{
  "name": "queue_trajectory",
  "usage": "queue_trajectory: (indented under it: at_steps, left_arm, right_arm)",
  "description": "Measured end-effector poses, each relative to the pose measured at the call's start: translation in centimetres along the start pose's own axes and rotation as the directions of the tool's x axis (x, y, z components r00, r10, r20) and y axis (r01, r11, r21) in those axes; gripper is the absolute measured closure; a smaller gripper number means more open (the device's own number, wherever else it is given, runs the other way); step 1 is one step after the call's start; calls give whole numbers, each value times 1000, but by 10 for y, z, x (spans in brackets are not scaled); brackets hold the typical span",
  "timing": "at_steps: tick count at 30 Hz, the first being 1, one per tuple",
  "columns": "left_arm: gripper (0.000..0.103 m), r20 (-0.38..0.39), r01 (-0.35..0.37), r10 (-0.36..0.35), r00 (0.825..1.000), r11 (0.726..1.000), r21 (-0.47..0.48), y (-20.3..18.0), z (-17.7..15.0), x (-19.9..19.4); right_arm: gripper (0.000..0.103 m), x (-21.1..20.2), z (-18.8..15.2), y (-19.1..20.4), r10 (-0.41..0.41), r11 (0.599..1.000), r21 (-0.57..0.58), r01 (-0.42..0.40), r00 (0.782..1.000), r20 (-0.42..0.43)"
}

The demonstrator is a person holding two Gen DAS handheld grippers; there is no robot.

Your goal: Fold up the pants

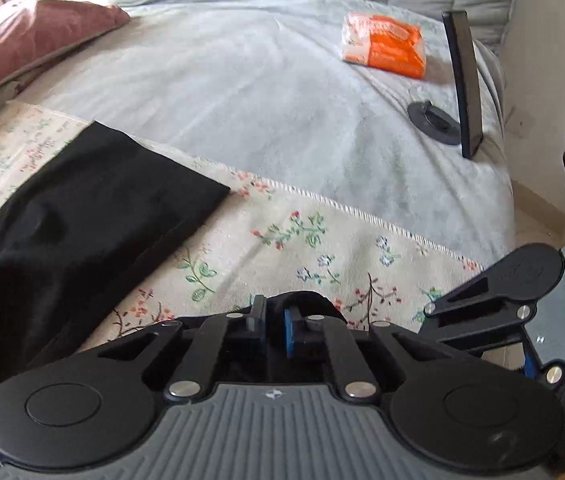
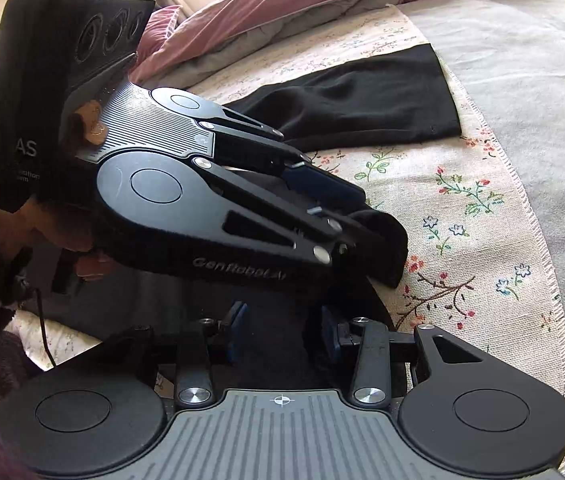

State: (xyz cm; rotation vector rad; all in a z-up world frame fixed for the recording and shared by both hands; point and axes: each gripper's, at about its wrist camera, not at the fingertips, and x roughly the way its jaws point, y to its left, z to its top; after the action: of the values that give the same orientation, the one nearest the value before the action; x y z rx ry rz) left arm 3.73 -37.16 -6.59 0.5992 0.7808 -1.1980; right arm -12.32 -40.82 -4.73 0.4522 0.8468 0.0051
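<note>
Beyond the floral cloth point(image 1: 282, 240), the pale blanket point(image 1: 242, 100) lies bare and wide through the middle, giving free passage toward the far headboard. At far right an orange packet point(image 1: 384, 42) and an upright dark stand point(image 1: 464, 84) on its round base point(image 1: 432, 118) block that corner. A pink pillow point(image 1: 30, 36) bounds the far left. Near left, the black pants point(image 1: 82, 208) cover the cloth; the two grippers crowd each other at the near edge.

Left tool point(image 2: 356, 226) angled downward, jaws pinched together on dark cloth. Right tool point(image 2: 282, 330) just beside it, jaws partly apart astride cloth.
</note>
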Motion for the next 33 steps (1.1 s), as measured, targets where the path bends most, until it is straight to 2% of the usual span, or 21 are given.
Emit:
queue_trajectory:
  at_steps: [2, 3, 5, 8, 11, 17, 19, 20, 21, 22, 24, 26, 29, 33]
  left_arm:
    - [90, 125, -35, 42, 991, 998, -53, -1, -6, -19]
    - [90, 153, -46, 59, 986, 995, -87, 0, -9, -25]
    - [89, 126, -76, 96, 987, 985, -152, 3, -11, -24]
    - [88, 46, -154, 169, 985, 961, -228, 15, -14, -18]
    - [87, -1, -184, 189, 982, 955, -230, 22, -15, -15]
    - [88, -71, -184, 172, 982, 954, -237, 30, -12, -9]
    - [91, -64, -155, 142, 988, 945, -288, 34, -8, -14]
    - [92, -50, -140, 131, 990, 938, -316, 36, -5, -18]
    - [92, -33, -128, 125, 992, 931, -343, 38, 0, -24]
    - [92, -10, -115, 120, 993, 922, -369, 39, 5, -31]
    - [92, 44, -91, 119, 992, 906, -413, 41, 16, -46]
    - [92, 99, -79, 134, 986, 898, -433, 38, 28, -60]
    - [92, 163, -53, 140, 976, 892, -449, 31, 45, -74]
    - [92, 172, -58, 145, 974, 900, -432, 17, 63, -63]
  right_arm:
    - [64, -4, -1, -2, -4, 1000, 3, 4, 1000, 11]
    - [64, -6, -2, -3, -8, 1000, 3, 8, 1000, 15]
    - [64, -9, -4, -2, -3, 1000, 12, 3, 1000, 16]
    - [64, -13, -8, 0, -19, 1000, -4, 19, 1000, 16]
    - [63, -24, -14, 3, -82, 996, -35, 83, 996, 46]
    - [63, -25, -20, 2, -181, 977, -102, 185, 982, 49]
    - [68, -24, -21, 5, -213, 967, -127, 220, 975, 64]
    - [77, -25, -21, 6, -220, 965, -130, 228, 973, 72]
    - [94, -28, -21, 5, -215, 966, -127, 223, 974, 74]
    - [98, -30, -19, 4, -197, 972, -113, 205, 977, 77]
    - [98, -42, -16, 1, -136, 987, -75, 144, 985, 106]
    - [98, -58, -14, -2, -75, 996, -39, 82, 984, 164]
    - [98, -82, -14, -11, -1, 999, 32, -7, 969, 249]
    - [98, -102, -14, -25, 9, 990, 132, -54, 947, 321]
